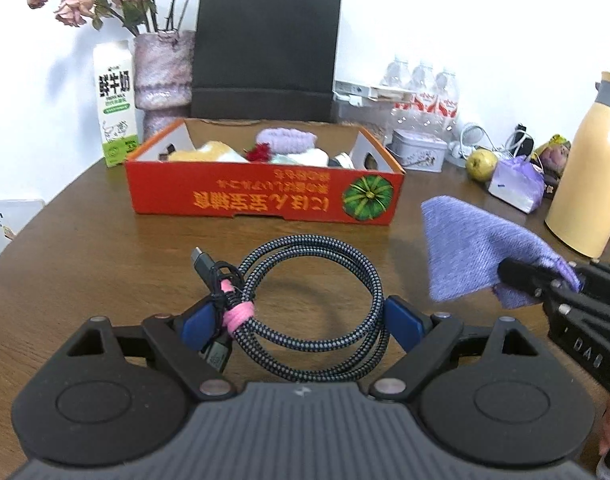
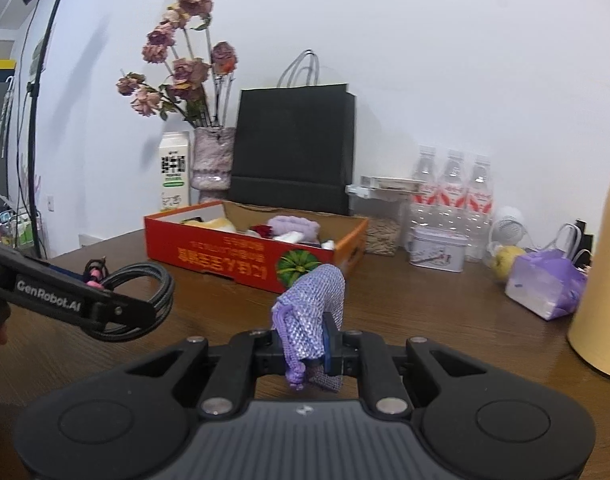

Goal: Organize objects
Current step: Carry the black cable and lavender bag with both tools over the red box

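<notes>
We grip a coiled grey braided cable [image 1: 305, 308] across our wide-spread left gripper [image 1: 301, 320] and pinch a lilac knitted pouch [image 2: 311, 320] tightly in our right gripper [image 2: 305, 350], both apparently bound for the red cardboard box [image 1: 265, 196].

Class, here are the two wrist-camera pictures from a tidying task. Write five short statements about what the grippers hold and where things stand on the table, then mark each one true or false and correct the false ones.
1. The right gripper is shut on the purple cloth. True.
2. The coiled cable lies inside the orange box. False: it sits between the fingers of the left gripper, in front of the box.
3. The black paper bag stands behind the orange box. True.
4. The orange box is empty. False: it holds soft items, among them a lilac one.
5. The milk carton lies on its side. False: it stands upright beside the vase.
</notes>
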`<state>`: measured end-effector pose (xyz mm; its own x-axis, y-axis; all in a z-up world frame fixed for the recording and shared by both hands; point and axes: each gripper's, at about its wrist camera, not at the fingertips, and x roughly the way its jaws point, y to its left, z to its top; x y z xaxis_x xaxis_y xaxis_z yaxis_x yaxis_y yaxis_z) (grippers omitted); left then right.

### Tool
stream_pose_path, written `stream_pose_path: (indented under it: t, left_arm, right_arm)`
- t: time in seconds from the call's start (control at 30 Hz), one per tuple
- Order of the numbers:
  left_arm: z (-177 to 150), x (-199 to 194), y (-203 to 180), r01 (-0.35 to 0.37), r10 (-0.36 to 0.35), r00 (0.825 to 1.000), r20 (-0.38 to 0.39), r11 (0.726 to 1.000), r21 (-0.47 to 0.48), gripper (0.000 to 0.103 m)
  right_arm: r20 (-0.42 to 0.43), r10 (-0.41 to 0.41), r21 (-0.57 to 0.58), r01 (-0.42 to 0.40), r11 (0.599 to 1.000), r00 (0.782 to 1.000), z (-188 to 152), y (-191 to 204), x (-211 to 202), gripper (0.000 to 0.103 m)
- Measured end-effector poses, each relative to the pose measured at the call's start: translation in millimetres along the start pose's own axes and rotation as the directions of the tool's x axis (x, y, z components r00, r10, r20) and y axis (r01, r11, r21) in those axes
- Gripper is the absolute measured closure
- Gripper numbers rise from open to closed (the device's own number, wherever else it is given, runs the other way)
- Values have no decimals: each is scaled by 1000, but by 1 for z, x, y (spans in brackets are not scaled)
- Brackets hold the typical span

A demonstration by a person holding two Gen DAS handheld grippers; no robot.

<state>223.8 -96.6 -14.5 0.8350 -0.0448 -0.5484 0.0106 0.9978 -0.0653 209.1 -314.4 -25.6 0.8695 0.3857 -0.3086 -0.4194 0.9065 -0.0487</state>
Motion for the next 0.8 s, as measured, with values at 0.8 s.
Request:
stream_pose_path:
  t: [0.8]
  left_arm:
    - [50,11,54,-8,9,993,121,1000,-9,14]
  right_arm:
    - [21,36,-25,-36,999,999,54,55,57,90]
